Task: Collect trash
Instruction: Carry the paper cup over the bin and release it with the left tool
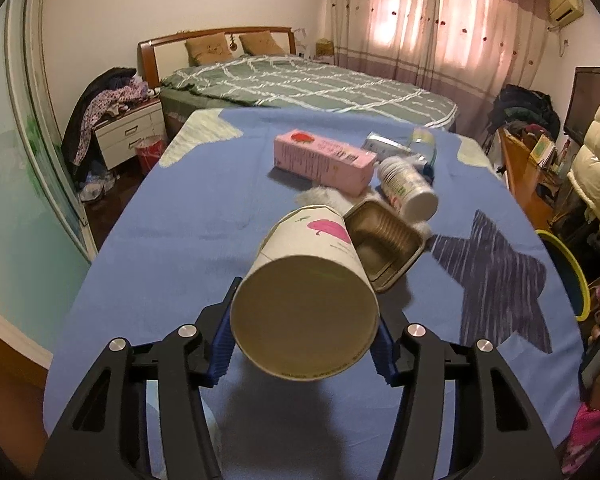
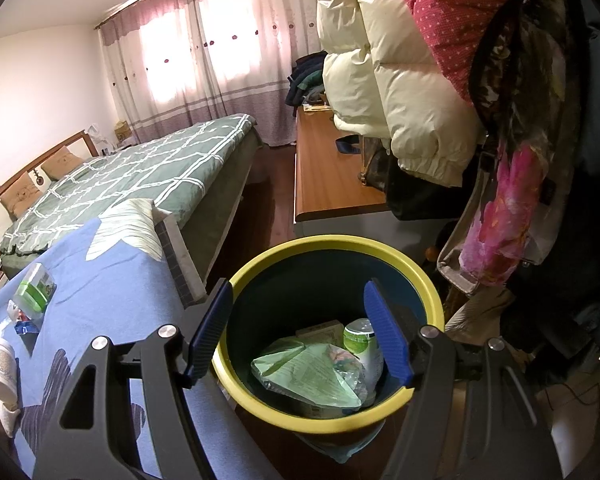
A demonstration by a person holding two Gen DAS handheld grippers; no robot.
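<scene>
Paper is what the left tongs are pinching: a large white paper cup held on its side between the blue pads, clear of the blue tabletop, probably so it can go to the yellow-rimmed bin. The right tongs hang spread and empty over that bin, where green wrappers already lie; a pink carton, brown tray and white bottle wait on the tabletop
</scene>
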